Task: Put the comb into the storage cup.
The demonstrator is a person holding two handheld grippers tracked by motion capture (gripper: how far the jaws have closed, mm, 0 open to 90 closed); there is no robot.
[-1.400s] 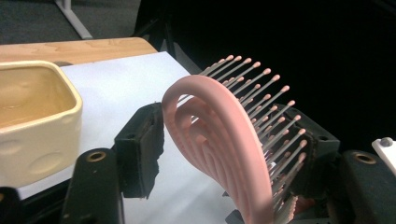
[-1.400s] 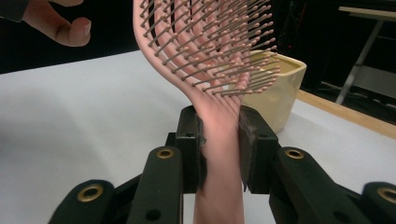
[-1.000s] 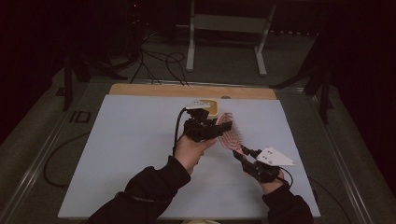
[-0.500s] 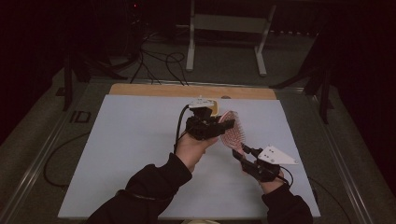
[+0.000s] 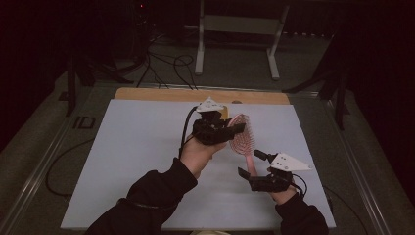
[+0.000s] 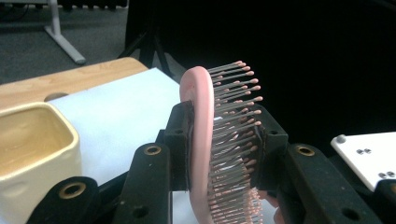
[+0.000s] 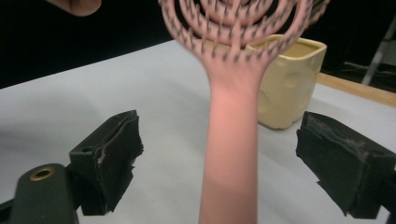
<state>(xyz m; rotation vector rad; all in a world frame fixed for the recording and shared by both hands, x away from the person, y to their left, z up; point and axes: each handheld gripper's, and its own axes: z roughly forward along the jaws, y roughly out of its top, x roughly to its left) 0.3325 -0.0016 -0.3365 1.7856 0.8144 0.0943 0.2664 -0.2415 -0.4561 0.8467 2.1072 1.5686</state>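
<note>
Two black jaws of the left gripper (image 5: 230,131) clamp the head of the pink vented plastic hairbrush (image 5: 242,139), lifted since a second ago; the right gripper (image 5: 253,164) has let go, jaws wide beside the handle, so the handover looks complete. Behind stands a cream ceramic cup (image 7: 289,84). No readable writing anywhere.

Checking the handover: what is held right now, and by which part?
The left gripper clamps the pink hairbrush across its head; the right gripper is open around the handle.
</note>
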